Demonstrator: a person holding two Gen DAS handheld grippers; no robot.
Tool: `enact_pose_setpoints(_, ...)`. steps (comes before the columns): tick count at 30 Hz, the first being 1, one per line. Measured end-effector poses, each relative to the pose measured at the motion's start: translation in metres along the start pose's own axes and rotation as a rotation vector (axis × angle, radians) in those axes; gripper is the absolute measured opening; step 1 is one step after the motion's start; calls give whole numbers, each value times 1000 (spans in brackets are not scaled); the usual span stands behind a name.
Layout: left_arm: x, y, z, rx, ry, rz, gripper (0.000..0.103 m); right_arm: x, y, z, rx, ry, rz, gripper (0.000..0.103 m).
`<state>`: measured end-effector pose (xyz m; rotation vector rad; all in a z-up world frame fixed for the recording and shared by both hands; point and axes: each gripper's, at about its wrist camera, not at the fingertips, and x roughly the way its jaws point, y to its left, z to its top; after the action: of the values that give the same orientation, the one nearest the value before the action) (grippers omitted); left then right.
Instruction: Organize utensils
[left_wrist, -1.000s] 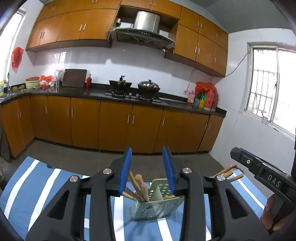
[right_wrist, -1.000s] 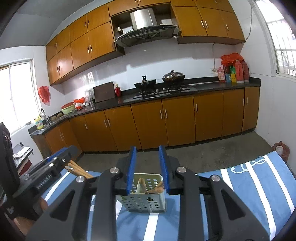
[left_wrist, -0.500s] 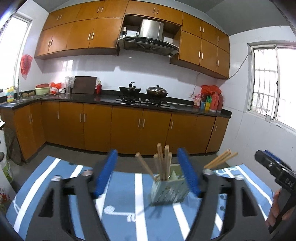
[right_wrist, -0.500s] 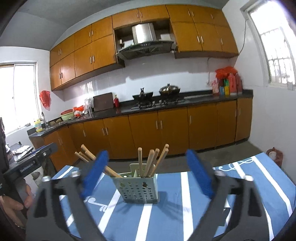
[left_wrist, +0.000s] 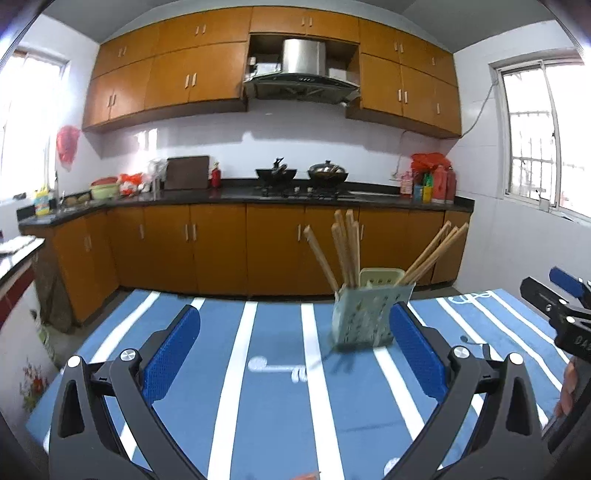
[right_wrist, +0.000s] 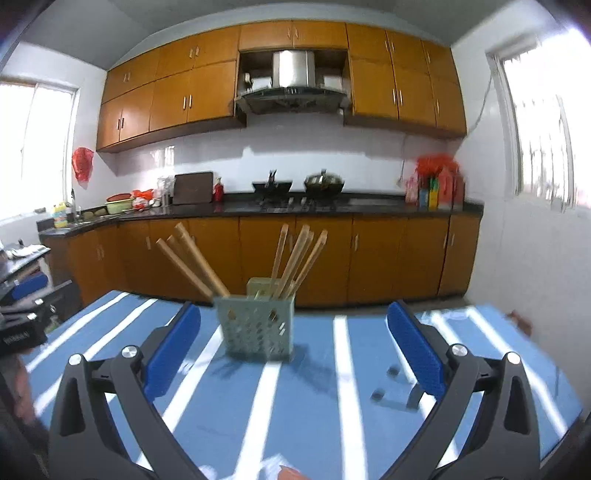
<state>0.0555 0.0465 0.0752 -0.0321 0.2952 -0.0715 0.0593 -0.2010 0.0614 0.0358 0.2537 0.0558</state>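
A pale green perforated utensil holder (left_wrist: 369, 315) stands upright on the blue striped tablecloth (left_wrist: 273, 398), with several wooden chopsticks (left_wrist: 347, 251) standing in it. It also shows in the right wrist view (right_wrist: 255, 326) with its chopsticks (right_wrist: 295, 258). My left gripper (left_wrist: 293, 354) is open and empty, short of the holder. My right gripper (right_wrist: 293, 354) is open and empty, also short of the holder. The right gripper shows at the right edge of the left wrist view (left_wrist: 561, 306).
The table's far edge (left_wrist: 258, 297) drops to the kitchen floor. Wooden cabinets and a dark counter (left_wrist: 258, 195) with stove and pots run along the back wall. A small black part (right_wrist: 391, 371) lies on the cloth at right.
Both grippers have opened wide and drawn back from the holder. The chopsticks that were near the fingers now stand in the holder, which sits farther away in both views.
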Motion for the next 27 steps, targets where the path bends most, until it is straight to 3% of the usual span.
enact_pose_setpoints(4,-8,6,-18,-34,30,23,101,-12,-1,-17,51,4,-9,99)
enact_pose_setpoints(12,-25,2,-43,-11,32,47,101,-28,13,-48,0,-3,-44,99)
enact_pose_setpoints(27,-38,-13,-82,16,52,49,101,-36,21,-89,-18,65,-37,99)
